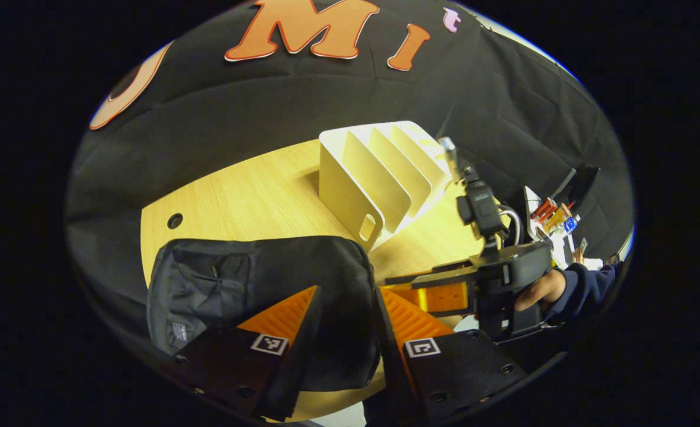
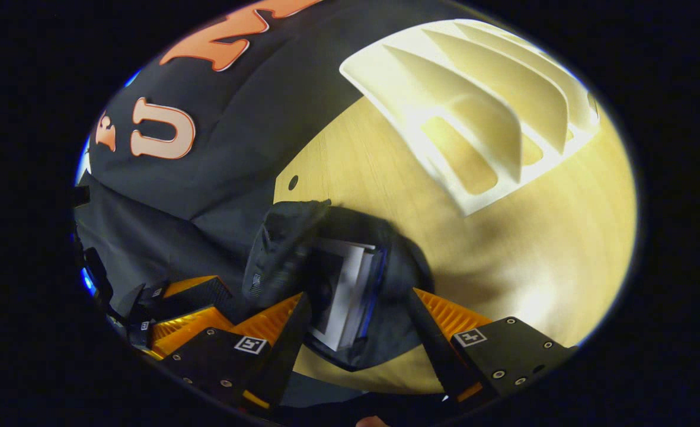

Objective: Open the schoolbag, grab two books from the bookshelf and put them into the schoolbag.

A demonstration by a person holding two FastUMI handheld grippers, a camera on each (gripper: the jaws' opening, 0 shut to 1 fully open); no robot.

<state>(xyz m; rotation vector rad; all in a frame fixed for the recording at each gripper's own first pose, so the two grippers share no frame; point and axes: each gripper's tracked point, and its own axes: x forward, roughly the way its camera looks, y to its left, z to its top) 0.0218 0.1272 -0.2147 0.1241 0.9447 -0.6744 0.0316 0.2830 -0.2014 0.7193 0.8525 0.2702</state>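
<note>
The black schoolbag (image 1: 255, 290) lies on the wooden table (image 1: 255, 196), with my left gripper (image 1: 347, 323) open just above its right end. From the right gripper view the schoolbag (image 2: 403, 267) gapes open. Books (image 2: 344, 284) with white page edges and a blue cover edge lie inside it. My right gripper (image 2: 358, 323) hangs open over that opening, nothing between its fingers. The white bookshelf (image 1: 379, 184) stands behind the bag, its slots bare; it also shows as the bookshelf (image 2: 474, 112) at the upper right. A hand (image 1: 536, 290) holds the right gripper (image 1: 427, 284) beside the bag.
A round cable hole (image 1: 175, 220) sits near the table's far left corner. Small red and orange items (image 1: 548, 213) lie on a white surface off to the right. The left gripper (image 2: 178, 317) shows at the lower left, beside the bag.
</note>
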